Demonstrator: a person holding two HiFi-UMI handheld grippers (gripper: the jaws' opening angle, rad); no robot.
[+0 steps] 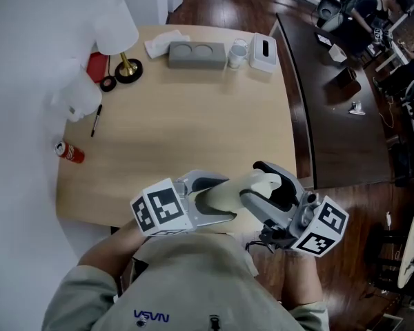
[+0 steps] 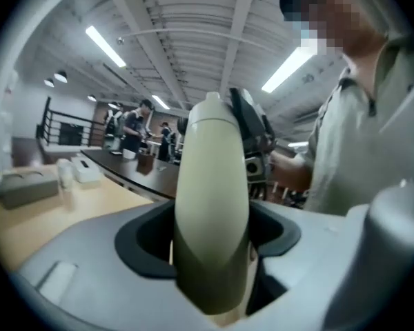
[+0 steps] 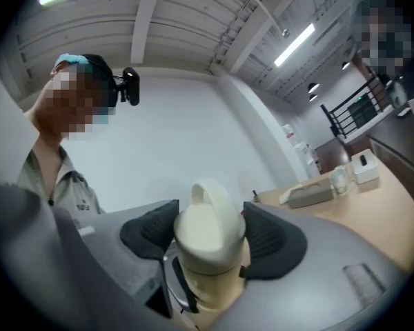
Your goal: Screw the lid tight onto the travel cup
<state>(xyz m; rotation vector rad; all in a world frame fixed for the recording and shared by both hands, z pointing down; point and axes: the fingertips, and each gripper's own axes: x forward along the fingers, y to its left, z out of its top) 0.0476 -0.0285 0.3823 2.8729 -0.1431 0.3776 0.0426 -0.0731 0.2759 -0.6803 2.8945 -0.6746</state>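
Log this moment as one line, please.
left tongs: shut on travel cup | right tongs: shut on lid | pose: cup sideways, in the air

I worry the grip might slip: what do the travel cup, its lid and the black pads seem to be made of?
Travel cup: cream with a smooth satin finish and only soft highlights; probably plastic or coated metal.
Lid: same cream, rounded, with a moulded loop; likely plastic.
Pads: black, matte, finely textured; probably rubber.
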